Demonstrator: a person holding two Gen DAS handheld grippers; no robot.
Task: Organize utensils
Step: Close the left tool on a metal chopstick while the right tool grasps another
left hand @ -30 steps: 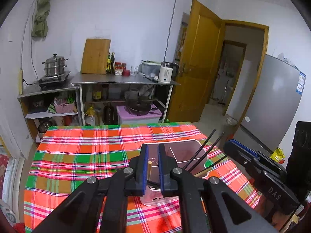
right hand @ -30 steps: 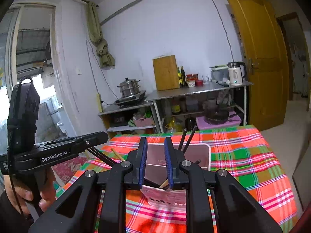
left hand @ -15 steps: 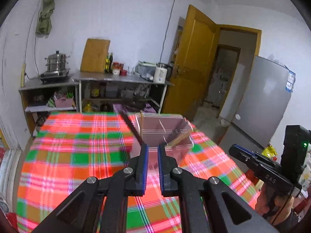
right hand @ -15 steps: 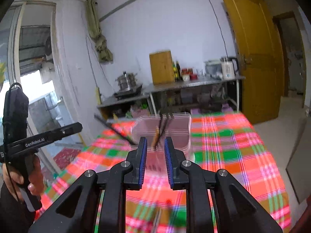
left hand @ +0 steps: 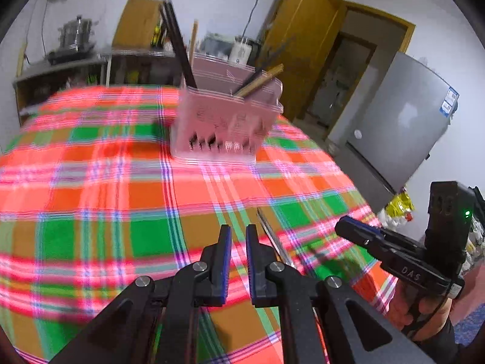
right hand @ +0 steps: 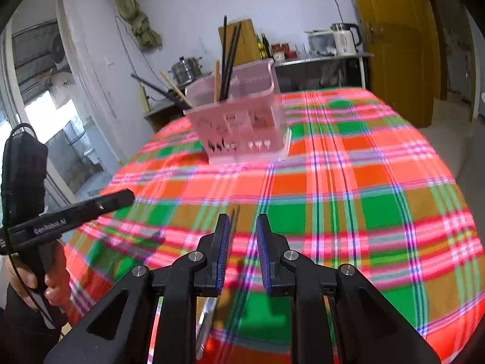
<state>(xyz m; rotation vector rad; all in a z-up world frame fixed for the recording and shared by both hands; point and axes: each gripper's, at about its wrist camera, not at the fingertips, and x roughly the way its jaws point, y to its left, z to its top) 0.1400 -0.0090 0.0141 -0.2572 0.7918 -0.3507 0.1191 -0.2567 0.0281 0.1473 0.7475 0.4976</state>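
Your left tongs [left hand: 235, 236] are all but closed, a thin slit between the blue pads, and nothing is in them; they hover over the plaid cloth [left hand: 127, 194] of the bench. Just to their 3 o'clock one metal utensil [left hand: 274, 239] lies flat on the cloth, its handle running off toward 11 o'clock; what kind it is cannot be told through the blur.

Your right tongs [right hand: 242, 227] stand partly open with a clear gap, and they grip nothing. In the right wrist view the same utensil [right hand: 207, 318] runs beneath the left-hand finger, its thin end poking out just past that fingertip at 12 o'clock; whether the finger touches it is not clear.

Further out at 12 o'clock stands one pink holder [right hand: 242, 121], upright on the cloth, well apart from both tongs. Three or so dark chopsticks [right hand: 227, 60] rise from it, plus about two wooden ones [right hand: 216, 80], leaning toward 12 and 10 o'clock.

Your hand [right hand: 45, 279] holds the left tool at 8 o'clock of the right view.
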